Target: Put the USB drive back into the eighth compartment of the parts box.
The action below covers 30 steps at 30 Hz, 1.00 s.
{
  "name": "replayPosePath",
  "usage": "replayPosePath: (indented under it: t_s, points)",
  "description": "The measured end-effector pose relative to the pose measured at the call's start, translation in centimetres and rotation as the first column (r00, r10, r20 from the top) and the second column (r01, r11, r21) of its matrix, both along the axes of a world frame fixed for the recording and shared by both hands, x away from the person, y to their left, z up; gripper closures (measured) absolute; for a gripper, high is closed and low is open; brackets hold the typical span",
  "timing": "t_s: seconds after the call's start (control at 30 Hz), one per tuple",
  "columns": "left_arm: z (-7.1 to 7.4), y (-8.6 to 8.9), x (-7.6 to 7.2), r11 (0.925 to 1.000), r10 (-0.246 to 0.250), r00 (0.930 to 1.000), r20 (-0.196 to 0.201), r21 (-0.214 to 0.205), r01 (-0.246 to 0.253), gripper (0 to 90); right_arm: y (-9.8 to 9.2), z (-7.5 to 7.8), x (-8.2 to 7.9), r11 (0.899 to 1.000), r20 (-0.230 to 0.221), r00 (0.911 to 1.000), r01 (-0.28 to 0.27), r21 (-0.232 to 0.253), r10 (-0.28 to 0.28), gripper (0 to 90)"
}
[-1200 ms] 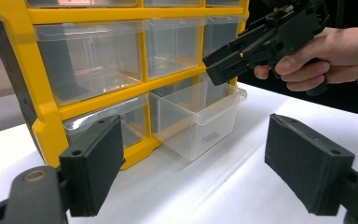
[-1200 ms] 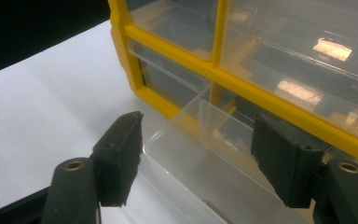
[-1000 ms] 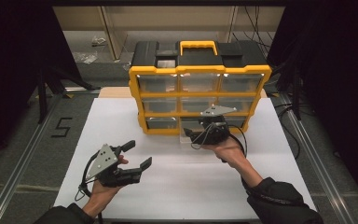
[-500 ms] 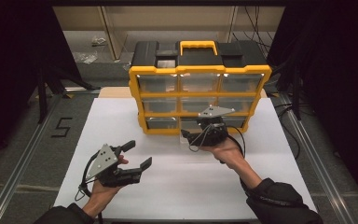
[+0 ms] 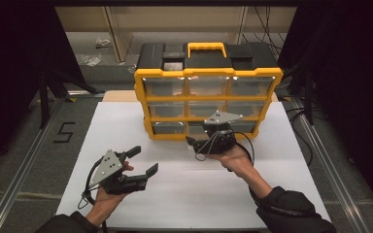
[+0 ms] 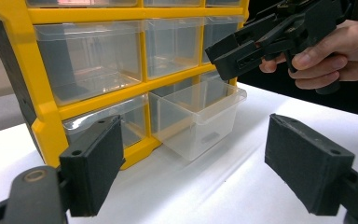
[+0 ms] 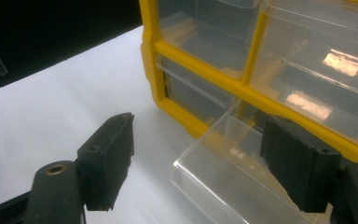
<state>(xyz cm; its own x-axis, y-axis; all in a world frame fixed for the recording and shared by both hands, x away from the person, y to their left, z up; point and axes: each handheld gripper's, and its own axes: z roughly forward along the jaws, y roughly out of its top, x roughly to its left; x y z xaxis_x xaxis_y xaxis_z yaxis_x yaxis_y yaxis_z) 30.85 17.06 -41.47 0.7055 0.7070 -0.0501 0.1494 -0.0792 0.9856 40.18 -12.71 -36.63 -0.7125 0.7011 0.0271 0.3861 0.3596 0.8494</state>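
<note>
A yellow organizer cabinet (image 5: 208, 73) with clear drawers stands at the back of the white table top (image 5: 184, 194). Its bottom middle drawer (image 6: 200, 116) (image 7: 223, 177) is pulled partway out. My right gripper (image 5: 194, 143) (image 7: 200, 144) hovers at that drawer's front and is open. Its jaws have just been opening, and the drawer's front corner lies between and below them with no pad pressing on it. The right gripper (image 6: 242, 51) also appears in the left gripper view, above the drawer. My left gripper (image 5: 144, 160) (image 6: 196, 154) rests low at the front left, open and empty, facing the cabinet (image 6: 46, 121).
The cabinet has a black lid with a yellow handle (image 5: 206, 48). Grey floor with a painted "5" (image 5: 64, 132) lies left of the table, and metal rails (image 5: 24, 170) run along both sides. Dark curtains close in the sides.
The right gripper has shifted slightly left and back from the cabinet front. The left gripper has stayed where it was.
</note>
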Motion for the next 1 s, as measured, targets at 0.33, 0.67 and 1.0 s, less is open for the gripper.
replayPosePath:
  t_s: [0.33,0.67,1.0]
  points:
    - [0.0,0.0,0.0,1.0,0.001,1.0,0.0,0.001,-0.001,18.8,0.0,0.3,-0.4,1.0,-0.003,0.9999,-0.017,0.02,0.017,23.9]
    - [0.0,0.0,0.0,1.0,0.0,1.0,0.001,-0.001,0.0,18.8,0.2,0.2,-1.0,0.999,-0.002,0.9994,-0.035,0.025,0.035,23.6]
    - [0.0,0.0,0.0,1.0,0.0,1.0,0.003,-0.002,0.0,18.8,0.2,0.0,-1.4,0.998,-0.002,0.9988,-0.048,0.028,0.048,23.4]
